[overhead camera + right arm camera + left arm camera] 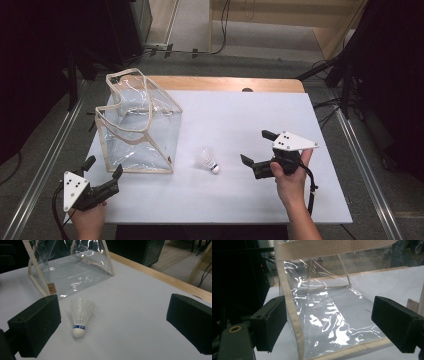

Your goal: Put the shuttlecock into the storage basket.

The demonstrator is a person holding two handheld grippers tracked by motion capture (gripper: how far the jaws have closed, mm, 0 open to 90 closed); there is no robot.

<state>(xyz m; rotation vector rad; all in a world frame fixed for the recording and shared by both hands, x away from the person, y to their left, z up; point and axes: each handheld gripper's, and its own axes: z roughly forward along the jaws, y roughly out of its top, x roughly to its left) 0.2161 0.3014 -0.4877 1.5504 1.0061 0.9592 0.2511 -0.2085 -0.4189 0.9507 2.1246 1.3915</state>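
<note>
A clear plastic bag [137, 125] with beige webbing trim stands on the left of the white table [250, 110]. A white shuttlecock [207, 161] with a blue band lies on its side just right of the bag, cork end toward me. My left gripper [104, 166] is open at the bag's near left corner. In the left gripper view its jaws straddle the bag's corner edge [289, 297] without touching. My right gripper [256, 146] is open, a little right of the shuttlecock. In the right gripper view the shuttlecock [80, 315] lies ahead near the left jaw, with the bag [72, 272] behind it.
A wooden strip [225, 82] runs along the table's far edge. Metal rails [365, 165] flank both sides. Cables [200, 50] lie on the floor beyond. Open white surface spreads across the centre and right of the table.
</note>
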